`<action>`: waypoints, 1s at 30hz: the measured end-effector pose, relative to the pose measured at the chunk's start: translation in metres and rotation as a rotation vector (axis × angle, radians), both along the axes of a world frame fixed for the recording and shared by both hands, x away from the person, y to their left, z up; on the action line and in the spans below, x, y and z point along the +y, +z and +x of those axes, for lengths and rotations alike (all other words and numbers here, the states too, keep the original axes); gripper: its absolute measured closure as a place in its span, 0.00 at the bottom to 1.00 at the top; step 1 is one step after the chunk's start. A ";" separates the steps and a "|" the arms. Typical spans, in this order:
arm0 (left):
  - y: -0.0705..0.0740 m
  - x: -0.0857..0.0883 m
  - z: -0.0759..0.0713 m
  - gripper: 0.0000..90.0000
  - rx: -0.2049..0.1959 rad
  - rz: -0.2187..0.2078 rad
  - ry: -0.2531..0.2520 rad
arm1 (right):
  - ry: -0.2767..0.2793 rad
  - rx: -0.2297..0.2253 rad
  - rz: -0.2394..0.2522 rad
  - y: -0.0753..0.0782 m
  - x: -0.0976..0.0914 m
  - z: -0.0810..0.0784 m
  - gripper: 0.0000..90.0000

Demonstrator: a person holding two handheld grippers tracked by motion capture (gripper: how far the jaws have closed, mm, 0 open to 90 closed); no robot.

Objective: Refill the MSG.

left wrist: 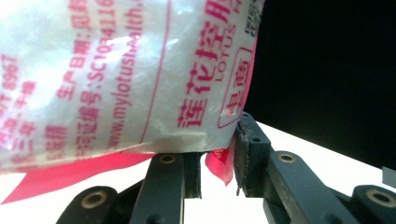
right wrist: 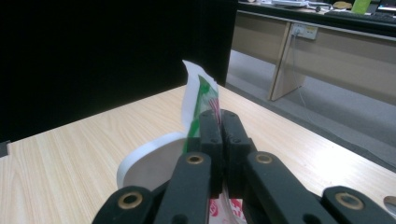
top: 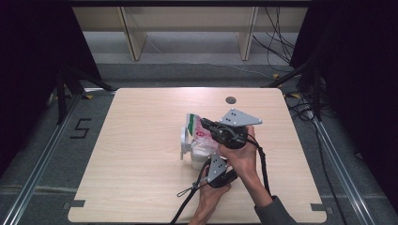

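Both grippers are seen from the high view at mid-table: right gripper (top: 204, 124) and left gripper (top: 212, 165) clamped on a printed bag (top: 196, 129) over a white cup (top: 187, 145). Left gripper view: bag's lower seam (left wrist: 219, 163) pinched. Right gripper view: jaws shut on bag's top edge (right wrist: 198, 100). Pouring is judged under way; tilting toward the cup is called for next.

White packet (top: 197, 127) printed in red and green; black tongs (right wrist: 219, 122); pale wood-grain table (top: 141, 140)
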State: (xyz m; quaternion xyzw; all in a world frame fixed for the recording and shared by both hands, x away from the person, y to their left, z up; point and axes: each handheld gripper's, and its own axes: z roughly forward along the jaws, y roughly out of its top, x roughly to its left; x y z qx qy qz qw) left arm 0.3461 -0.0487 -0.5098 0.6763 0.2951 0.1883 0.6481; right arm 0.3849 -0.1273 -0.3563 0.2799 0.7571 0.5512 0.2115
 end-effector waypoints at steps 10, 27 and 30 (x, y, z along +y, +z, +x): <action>-0.005 0.002 0.001 0.82 0.003 -0.002 0.003 | 0.031 -0.019 -0.008 0.011 -0.018 -0.012 1.00; -0.011 0.005 -0.001 0.79 0.030 0.059 -0.019 | -0.019 -0.066 -0.012 0.018 -0.065 -0.030 1.00; -0.010 0.005 -0.001 0.78 0.042 0.072 -0.024 | -0.009 -0.066 0.000 0.017 -0.072 -0.030 1.00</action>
